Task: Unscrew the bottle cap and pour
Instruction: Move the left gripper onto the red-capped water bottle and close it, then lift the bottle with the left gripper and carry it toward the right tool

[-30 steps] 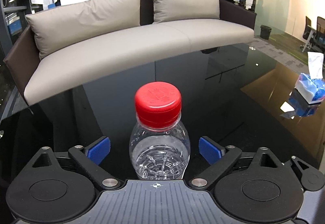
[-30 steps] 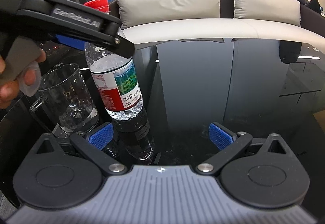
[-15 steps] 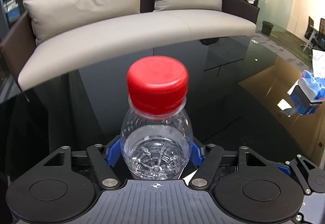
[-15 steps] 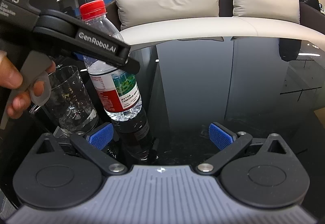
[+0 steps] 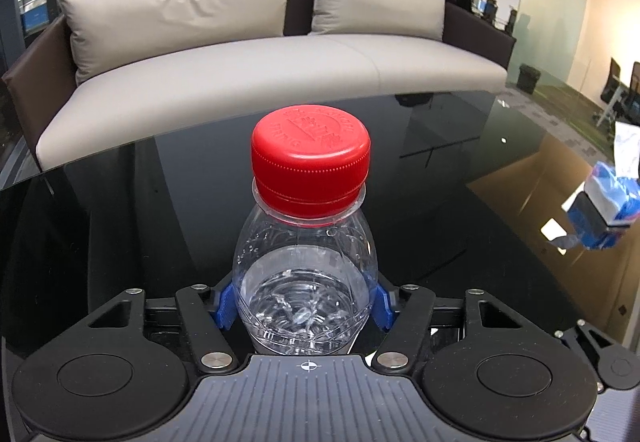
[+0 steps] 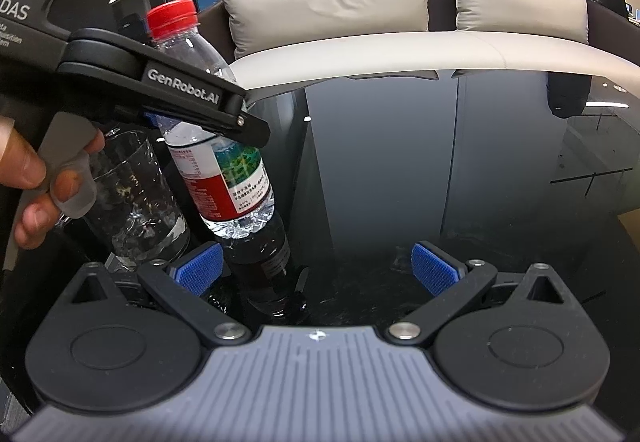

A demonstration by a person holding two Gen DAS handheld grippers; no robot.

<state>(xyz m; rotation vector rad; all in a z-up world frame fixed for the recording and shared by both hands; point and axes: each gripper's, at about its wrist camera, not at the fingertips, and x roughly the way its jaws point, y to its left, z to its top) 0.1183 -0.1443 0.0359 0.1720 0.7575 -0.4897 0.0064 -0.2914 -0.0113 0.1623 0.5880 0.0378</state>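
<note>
A clear water bottle point(image 5: 305, 274) with a red cap point(image 5: 310, 157) stands on the glossy black table point(image 5: 500, 242). My left gripper point(image 5: 304, 304) is shut on its shoulder, a blue pad pressed to each side just under the neck. From the right wrist view the bottle point(image 6: 228, 181) leans a little left, cap point(image 6: 173, 15) screwed on, with the left gripper point(image 6: 200, 119) clamped above the label. My right gripper point(image 6: 318, 268) hangs open low over the table, right of the bottle's base, with nothing between its pads. An empty glass mug point(image 6: 132, 201) sits just left of the bottle.
A person's hand point(image 6: 28, 177) squeezes the left gripper's trigger. A blue tissue pack point(image 5: 604, 209) lies at the table's right side. A beige sofa point(image 5: 280, 69) with two cushions runs along the far table edge.
The left gripper's jaws came in from wide apart and clamped the bottle below the neck. The bottle's top has tipped slightly left. The right gripper has stayed put.
</note>
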